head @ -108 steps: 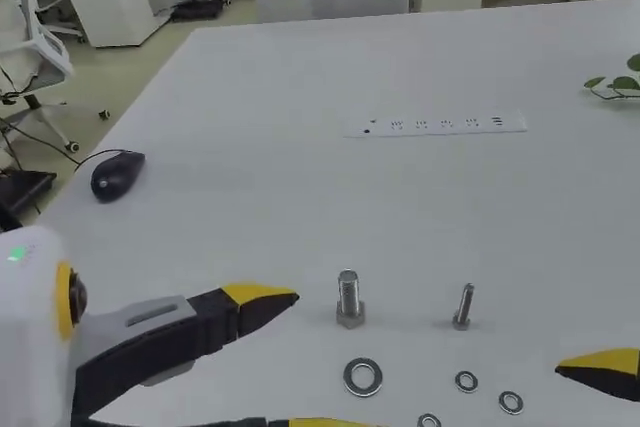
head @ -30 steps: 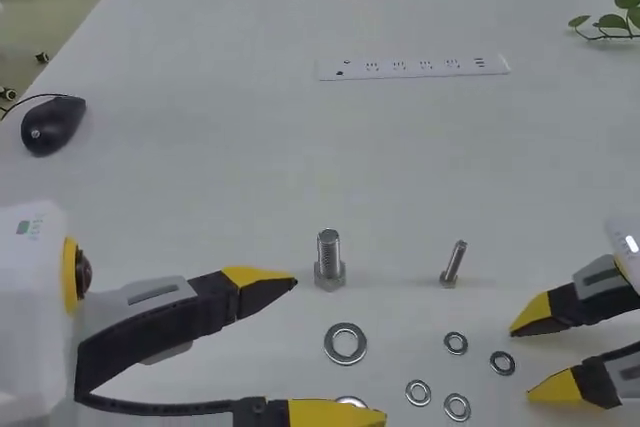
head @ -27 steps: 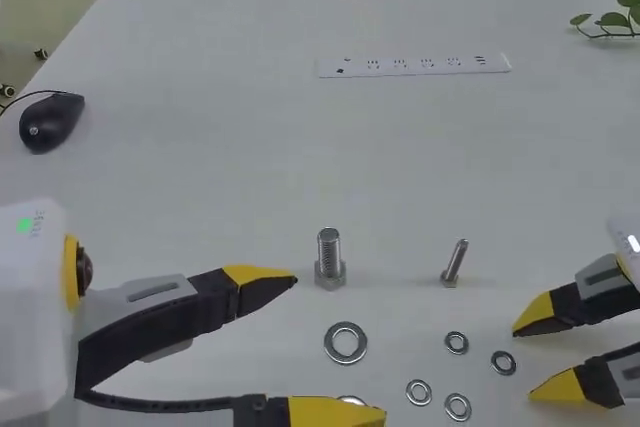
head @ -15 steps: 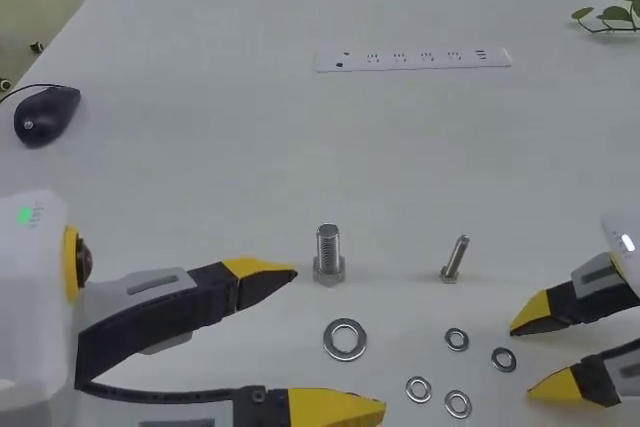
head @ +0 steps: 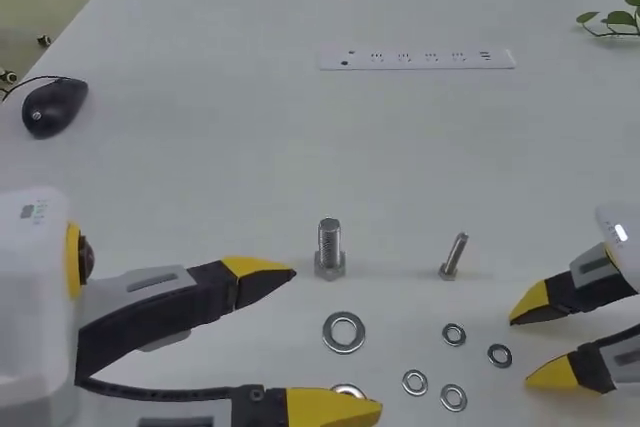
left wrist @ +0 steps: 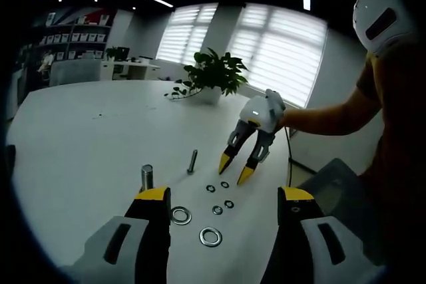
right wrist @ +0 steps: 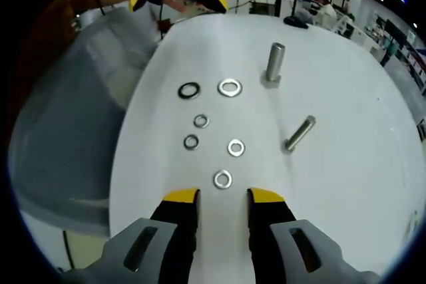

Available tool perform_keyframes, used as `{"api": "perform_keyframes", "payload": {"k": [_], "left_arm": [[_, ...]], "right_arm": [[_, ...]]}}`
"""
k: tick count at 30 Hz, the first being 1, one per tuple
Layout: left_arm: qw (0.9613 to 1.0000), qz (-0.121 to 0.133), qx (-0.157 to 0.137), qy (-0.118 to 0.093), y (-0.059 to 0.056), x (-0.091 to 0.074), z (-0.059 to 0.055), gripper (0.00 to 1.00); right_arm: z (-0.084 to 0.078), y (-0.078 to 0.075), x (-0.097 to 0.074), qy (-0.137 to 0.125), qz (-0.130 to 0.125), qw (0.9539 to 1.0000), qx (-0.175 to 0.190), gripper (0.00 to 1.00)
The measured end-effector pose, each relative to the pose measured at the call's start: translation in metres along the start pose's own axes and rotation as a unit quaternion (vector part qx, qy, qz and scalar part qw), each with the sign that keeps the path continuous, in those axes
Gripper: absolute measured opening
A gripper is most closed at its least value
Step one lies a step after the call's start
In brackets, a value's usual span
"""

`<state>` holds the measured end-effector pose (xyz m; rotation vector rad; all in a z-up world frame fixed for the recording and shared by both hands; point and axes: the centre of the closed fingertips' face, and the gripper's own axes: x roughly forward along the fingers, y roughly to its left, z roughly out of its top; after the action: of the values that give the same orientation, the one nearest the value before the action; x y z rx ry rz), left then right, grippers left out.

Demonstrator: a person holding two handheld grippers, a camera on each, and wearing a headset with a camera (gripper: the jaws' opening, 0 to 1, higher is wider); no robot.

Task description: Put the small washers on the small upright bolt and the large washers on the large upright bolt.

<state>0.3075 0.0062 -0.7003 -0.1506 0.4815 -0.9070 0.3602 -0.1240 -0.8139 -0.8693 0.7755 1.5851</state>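
The left hand-held gripper (head: 336,340), jaws wide apart, is flanking a large washer (head: 344,332) lying at 6 o'clock of the large bolt (head: 329,247); a second large washer (head: 346,390) is peeking from under its lower jaw and risks being shoved away. The small bolt (head: 454,255) is seemingly leaning toward 1 o'clock, so a nudge may topple it. The small washers (head: 454,334), lying flat on the surface (head: 300,147) at its 6 o'clock, may skid from the right hand-held gripper (head: 520,351), likewise apart.
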Motion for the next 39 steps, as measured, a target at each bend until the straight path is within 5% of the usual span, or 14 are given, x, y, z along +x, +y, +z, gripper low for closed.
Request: {"api": "perform_keyframes", "payload": {"k": [22,39], "left_arm": [[1.0000,-0.005,-0.001,-0.006,0.000,0.001,0.001,0.64],[0.9999,-0.001,0.000,-0.011,-0.001,-0.003,0.003,0.64]], "right_arm": [[0.006,0.000,0.014,0.038,0.016,0.9979,-0.050,0.25],[0.003,0.000,0.015,0.077,0.017,0.9921,-0.098,0.20]]}}
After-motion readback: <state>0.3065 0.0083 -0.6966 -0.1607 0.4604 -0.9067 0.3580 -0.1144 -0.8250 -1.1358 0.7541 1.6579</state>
